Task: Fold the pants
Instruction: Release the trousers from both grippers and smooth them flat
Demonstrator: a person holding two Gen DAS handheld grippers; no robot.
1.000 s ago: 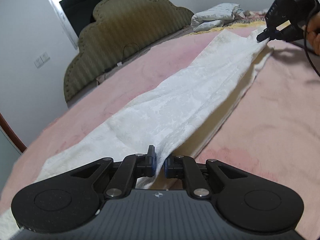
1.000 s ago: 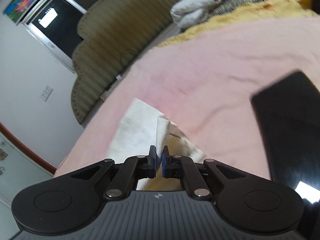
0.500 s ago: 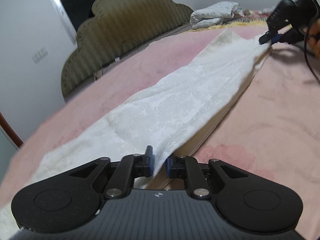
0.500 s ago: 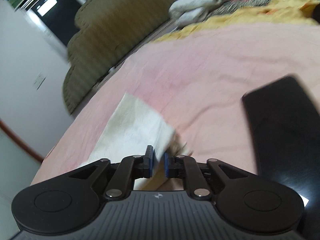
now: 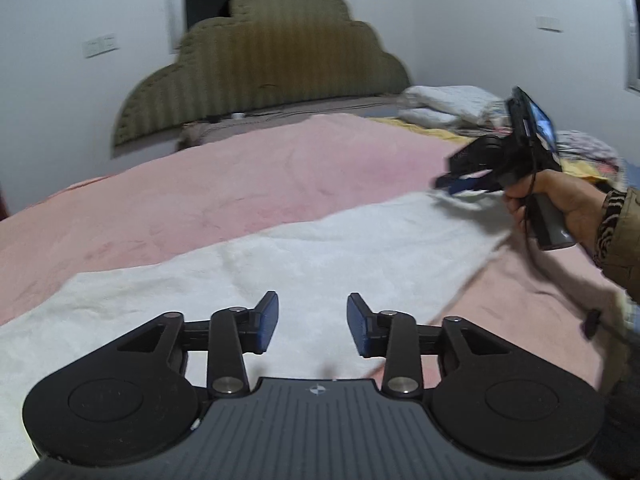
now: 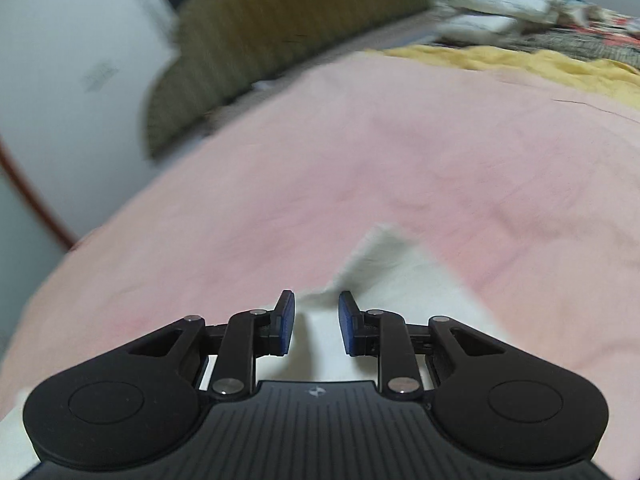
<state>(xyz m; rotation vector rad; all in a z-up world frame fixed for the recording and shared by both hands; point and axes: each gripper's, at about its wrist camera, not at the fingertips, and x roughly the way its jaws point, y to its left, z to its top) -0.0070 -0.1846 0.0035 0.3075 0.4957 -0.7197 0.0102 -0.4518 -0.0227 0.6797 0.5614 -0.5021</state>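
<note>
Both grippers are released here: the left gripper (image 5: 313, 322) hangs with jaws spread wide over the near part of the white pants (image 5: 328, 248), gripping nothing, and the right gripper (image 6: 313, 322) is spread too, just above the cloth's far-right end. The pants lie in a long band across the pink bed (image 5: 224, 184), running from near left to far right, apparently doubled lengthwise. Risk now: the fabric looks soft and loose, so a pinch could catch only the top layer and drag the two apart. Both views are smeared with motion, and a rushed grab could miss the edge or snag the pink cover underneath
</note>
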